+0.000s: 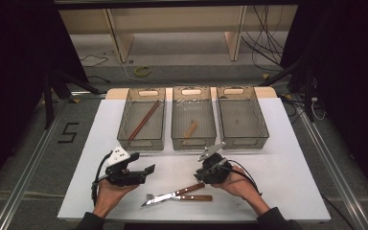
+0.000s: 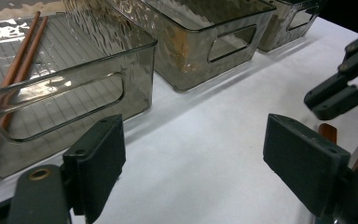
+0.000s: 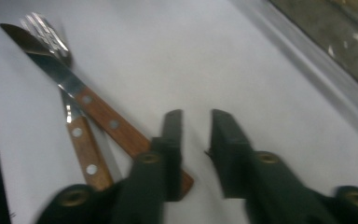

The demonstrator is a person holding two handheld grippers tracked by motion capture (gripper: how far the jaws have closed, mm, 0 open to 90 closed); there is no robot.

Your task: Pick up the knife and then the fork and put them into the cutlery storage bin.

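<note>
You are holding the right hand-held gripper (image 3: 196, 140) just above the white surface (image 1: 278, 172), jaws a little apart with nothing between them. It is hovering beside the wooden-handled knife (image 3: 93, 109), which is lying crossed over the fork (image 3: 77, 128) near the front edge. Your left hand-held gripper (image 2: 193, 163) is gaping wide and empty, facing the left bin (image 1: 124, 129) holding chopsticks (image 1: 143, 120).
</note>
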